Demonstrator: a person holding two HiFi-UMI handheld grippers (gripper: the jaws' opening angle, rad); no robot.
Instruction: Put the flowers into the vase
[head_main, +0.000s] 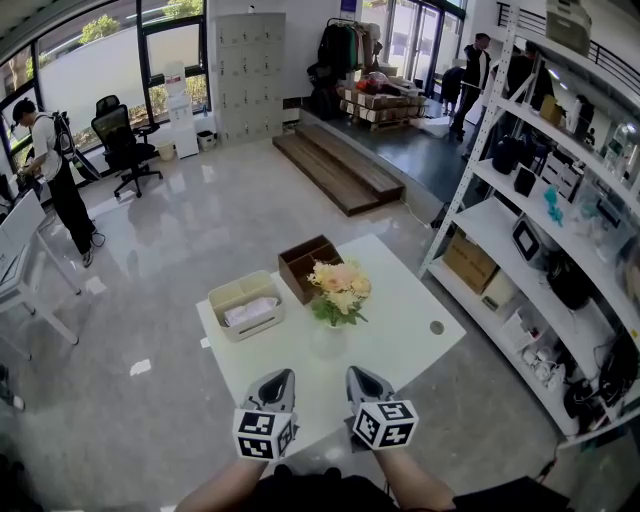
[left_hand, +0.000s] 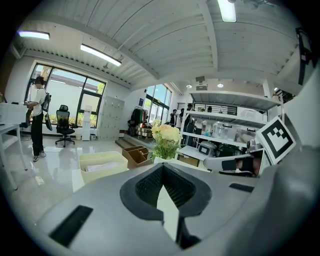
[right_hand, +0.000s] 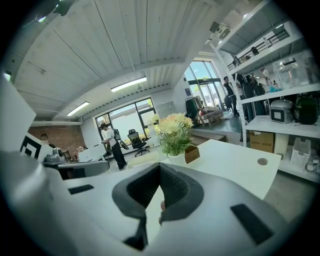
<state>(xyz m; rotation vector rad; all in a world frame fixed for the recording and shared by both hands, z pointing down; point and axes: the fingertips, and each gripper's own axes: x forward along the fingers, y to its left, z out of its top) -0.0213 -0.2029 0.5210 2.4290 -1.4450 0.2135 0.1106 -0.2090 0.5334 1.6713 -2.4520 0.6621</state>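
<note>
flowers (head_main: 338, 285) are seen standing in the white vase (head_main: 329, 341) near the middle of the white table (head_main: 425, 300), with pale yellow and pink heads above green leaves. a cream bin (head_main: 246, 305) is set just left of the vase, and a brown box (head_main: 308, 265) behind it. the left gripper (head_main: 282, 376) and the right gripper (head_main: 358, 373) are held side by side over the table's near edge, apart from the vase; both pairs of jaws are pressed together, with nothing pinched between them.
</note>
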